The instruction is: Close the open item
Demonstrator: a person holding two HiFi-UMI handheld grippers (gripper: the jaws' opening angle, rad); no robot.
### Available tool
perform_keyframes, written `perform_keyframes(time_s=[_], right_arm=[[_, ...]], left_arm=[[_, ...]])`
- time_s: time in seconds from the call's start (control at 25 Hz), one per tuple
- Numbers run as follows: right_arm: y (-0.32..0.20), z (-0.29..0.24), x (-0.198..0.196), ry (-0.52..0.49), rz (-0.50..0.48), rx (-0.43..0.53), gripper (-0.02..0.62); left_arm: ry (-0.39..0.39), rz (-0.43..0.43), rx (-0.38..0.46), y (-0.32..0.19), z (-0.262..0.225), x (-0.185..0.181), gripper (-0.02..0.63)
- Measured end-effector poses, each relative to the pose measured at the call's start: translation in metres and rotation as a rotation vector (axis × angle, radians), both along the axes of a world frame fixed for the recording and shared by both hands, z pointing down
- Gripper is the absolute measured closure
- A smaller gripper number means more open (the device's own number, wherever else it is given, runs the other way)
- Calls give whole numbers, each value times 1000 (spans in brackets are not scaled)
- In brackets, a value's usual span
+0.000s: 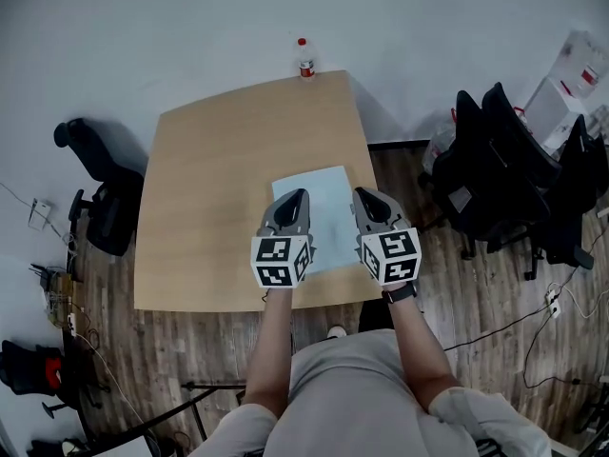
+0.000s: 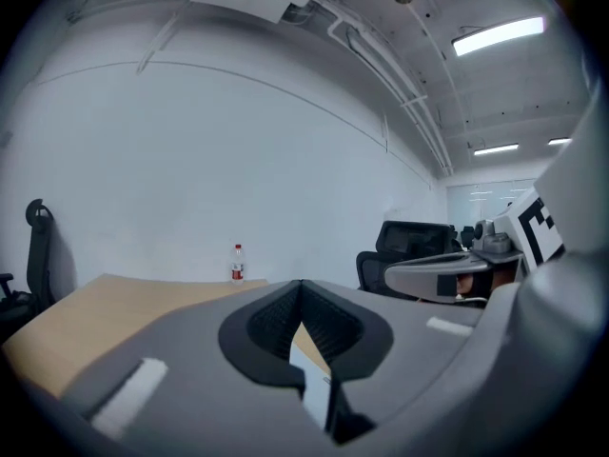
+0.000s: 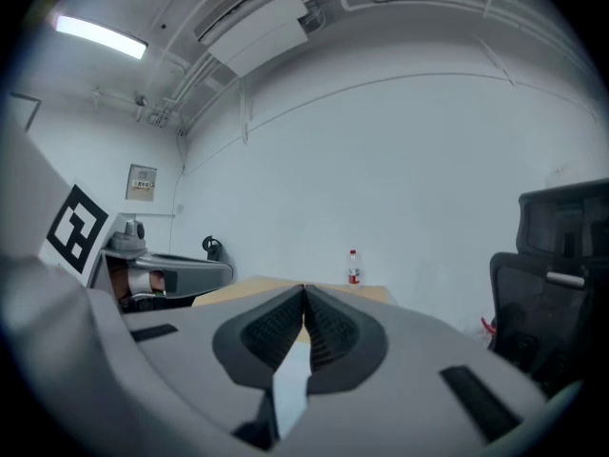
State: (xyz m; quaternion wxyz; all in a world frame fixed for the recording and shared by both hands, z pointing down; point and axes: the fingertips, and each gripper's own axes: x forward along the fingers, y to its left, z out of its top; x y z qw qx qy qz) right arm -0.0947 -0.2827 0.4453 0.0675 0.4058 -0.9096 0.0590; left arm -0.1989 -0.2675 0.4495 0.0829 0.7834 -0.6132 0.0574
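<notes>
While left gripper (image 1: 297, 198) and right gripper (image 1: 367, 198) hover empty, jaws pressed together, above the pale flat item (image 1: 328, 181), they should open before catching its near edge.

Left gripper (image 1: 299, 196) and right gripper (image 1: 362, 196) side by side
We hold both over a pale sheet (image 1: 328, 212) on the table (image 1: 209, 208); a bottle (image 1: 304, 60) stands at the far edge.
</notes>
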Motion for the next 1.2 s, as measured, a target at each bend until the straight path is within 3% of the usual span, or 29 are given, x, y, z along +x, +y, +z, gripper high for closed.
perform_keyframes(time_s=[0.24,0.52,1.0,1.2], right_arm=[[10,-44,-1,-40,12,100,583],[18,-59,-4,-46,4,134,583],[27,-66,-11,-68,-61,125,583],[27,-69,-11,-75,-65,139,583]], left_arm=[[-61,-78,138,25,-39,-8,597],[-98,-115,188,45,-61,-10,597],[-47,-131,210,49,-66,-13,597],[-37,-95,192,44,-62,-10,597]])
